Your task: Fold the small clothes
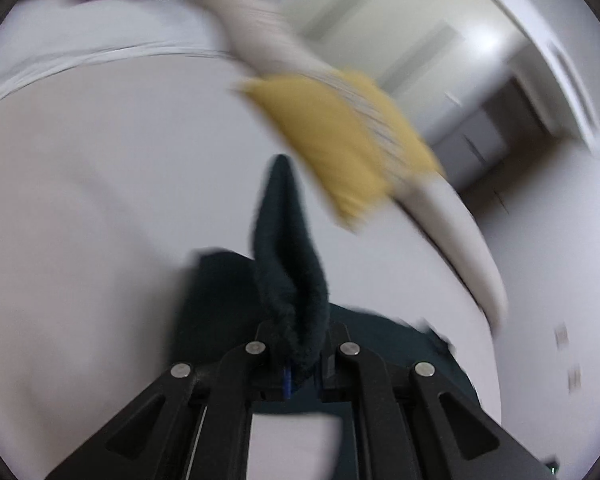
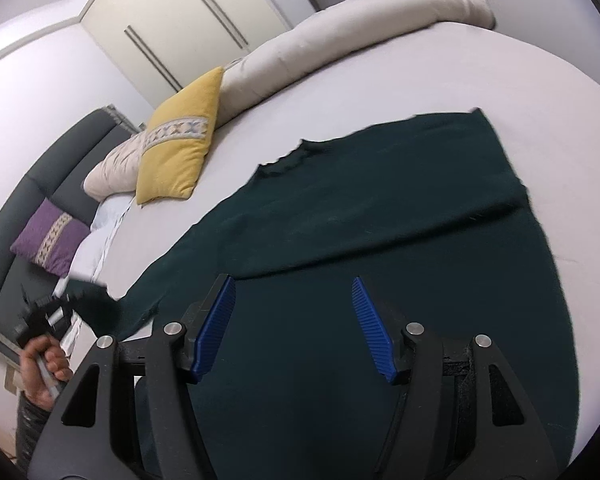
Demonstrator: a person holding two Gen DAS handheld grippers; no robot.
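The dark green sweater lies spread on the white bed, neckline toward the long cream bolster and the yellow cushion. One sleeve already seems to lie folded across the body, making a diagonal ridge; the other sleeve trails off toward my left hand. So I judge the fold only begun: this sleeve has yet to come in, and the body has yet to be doubled over.

My left gripper has its jaws pressed together on a fuzzy flap of that sleeve, which stands up from between them; the left wrist view is smeared, so the edges there are vague. It tilts downward toward the mattress.

My right gripper hangs over the lower part of the sweater, its blue pads spread apart with nothing between them, pointing down at the cloth. I cannot tell whether it touches the fabric.
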